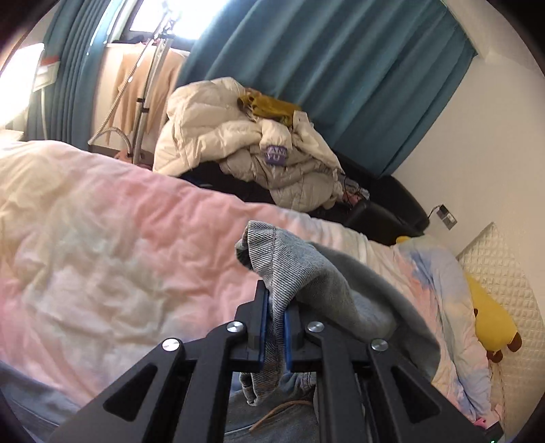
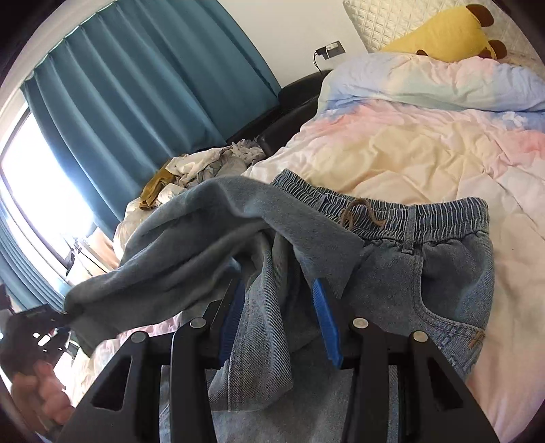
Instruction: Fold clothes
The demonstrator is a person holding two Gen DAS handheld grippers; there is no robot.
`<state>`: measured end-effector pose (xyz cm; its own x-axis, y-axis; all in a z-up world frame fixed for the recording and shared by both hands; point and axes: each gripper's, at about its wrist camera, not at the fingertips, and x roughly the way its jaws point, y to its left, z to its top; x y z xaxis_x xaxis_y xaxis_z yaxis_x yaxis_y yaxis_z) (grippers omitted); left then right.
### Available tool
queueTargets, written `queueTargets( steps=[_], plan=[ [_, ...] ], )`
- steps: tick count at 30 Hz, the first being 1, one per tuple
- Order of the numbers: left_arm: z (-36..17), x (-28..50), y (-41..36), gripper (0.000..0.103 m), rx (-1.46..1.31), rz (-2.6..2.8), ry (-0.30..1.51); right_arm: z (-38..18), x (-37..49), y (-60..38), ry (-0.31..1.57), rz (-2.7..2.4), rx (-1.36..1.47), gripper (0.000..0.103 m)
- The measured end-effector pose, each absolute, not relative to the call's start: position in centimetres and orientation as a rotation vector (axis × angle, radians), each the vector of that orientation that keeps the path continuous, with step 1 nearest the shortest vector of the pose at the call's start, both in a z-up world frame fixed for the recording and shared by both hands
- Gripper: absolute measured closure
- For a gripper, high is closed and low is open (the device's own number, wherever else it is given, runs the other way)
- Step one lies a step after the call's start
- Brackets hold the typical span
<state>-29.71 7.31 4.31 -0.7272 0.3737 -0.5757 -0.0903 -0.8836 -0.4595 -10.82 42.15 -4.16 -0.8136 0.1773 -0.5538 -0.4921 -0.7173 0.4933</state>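
Blue jeans (image 2: 425, 272) with an elastic waistband and a brown drawstring (image 2: 361, 211) lie on a pastel duvet (image 2: 391, 150). One leg is lifted and folded back toward the waist. My left gripper (image 1: 274, 306) is shut on the hem of that leg (image 1: 289, 269), with denim pinched between its blue pads. In the right wrist view the left gripper (image 2: 51, 317) appears low on the left, holding the leg's far corner. My right gripper (image 2: 277, 286) is open, and denim hangs loosely between its blue pads (image 2: 327, 327); the cloth partly covers its left pad.
A black sofa (image 1: 391, 204) beside the bed carries a heap of cream jackets (image 1: 238, 143). Teal curtains (image 1: 340, 68) hang behind it. A yellow plush toy (image 2: 439, 34) rests against the quilted headboard (image 2: 381, 17). A hand (image 2: 44, 402) shows at lower left.
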Motion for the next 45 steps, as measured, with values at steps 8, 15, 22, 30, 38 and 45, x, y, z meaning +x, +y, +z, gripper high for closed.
queueTargets(
  steps=[8,15,22,30,38,45],
  plan=[
    [12.7,-27.2,-4.9,0.096,-0.915,2.879,-0.668,-3.2,-10.9,39.7,0.775,2.569,-0.701,0.061],
    [15.9,-26.4,-14.7,0.096,-0.976,3.075,-0.620,-3.2,-11.6,38.1,0.679,2.598,-0.747,0.061],
    [15.3,-26.5,-23.4,0.096,-1.031,3.243,-0.584,-4.5,-13.2,36.8,0.621,2.616,-0.847,0.061],
    [14.1,-28.3,-29.1,0.096,-1.137,3.303,-0.551,-6.1,-15.2,35.3,0.566,2.633,-0.951,0.061],
    [3.1,-28.5,-31.9,0.096,-1.341,3.233,-0.601,-7.4,-16.8,33.4,0.487,2.660,-1.054,0.061],
    [-2.9,-25.1,-35.8,0.079,-1.473,3.031,-0.970,-7.9,-17.2,32.9,0.481,2.664,-1.091,0.061]
  ],
)
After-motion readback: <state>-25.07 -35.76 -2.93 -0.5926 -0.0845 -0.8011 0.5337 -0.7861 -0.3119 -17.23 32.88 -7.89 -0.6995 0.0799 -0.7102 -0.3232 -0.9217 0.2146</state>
